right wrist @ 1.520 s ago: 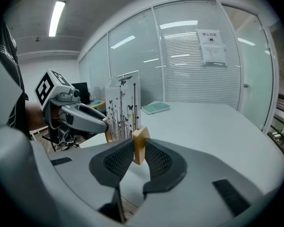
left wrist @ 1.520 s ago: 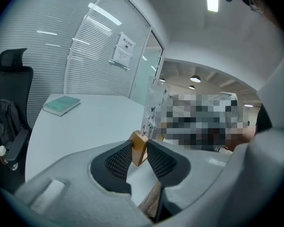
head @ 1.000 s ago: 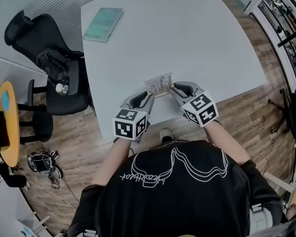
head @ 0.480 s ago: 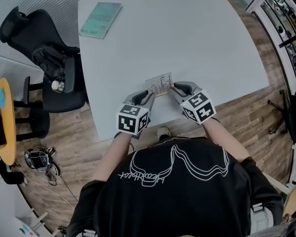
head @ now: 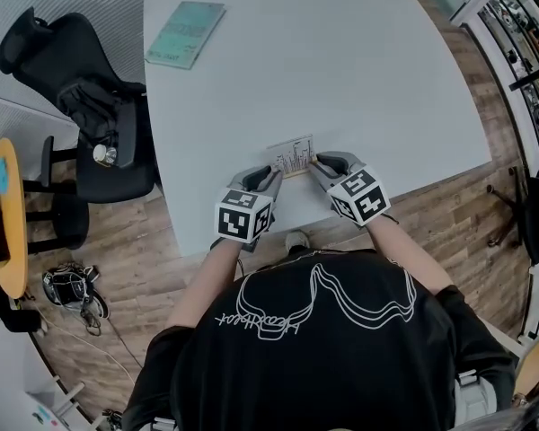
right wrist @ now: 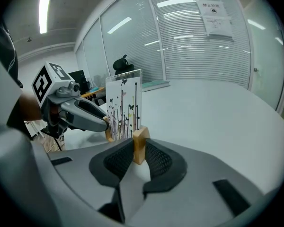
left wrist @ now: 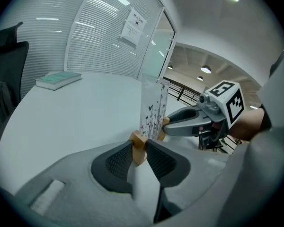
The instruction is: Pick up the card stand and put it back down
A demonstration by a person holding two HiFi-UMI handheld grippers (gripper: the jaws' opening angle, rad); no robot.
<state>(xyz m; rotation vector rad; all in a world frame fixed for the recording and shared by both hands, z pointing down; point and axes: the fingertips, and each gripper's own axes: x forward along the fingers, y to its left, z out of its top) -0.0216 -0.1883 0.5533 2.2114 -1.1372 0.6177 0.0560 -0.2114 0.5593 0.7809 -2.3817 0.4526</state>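
Card stand (head: 291, 156) sits near the bench's (head: 341, 61) near edge. Left gripper (head: 272, 172) and right gripper (head: 315, 161) jaws are clamped on its wooden base (left wrist: 139, 146) ends. Likely light, stiff, tippy, so hold it low on the wood.

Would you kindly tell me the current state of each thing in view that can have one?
card stand: upright, card in place, held at both ends.
left tool: shut on the card stand's left end.
right tool: shut on the card stand's right end.
book: closed, lying flat on the table.
office chair: nobody seated.
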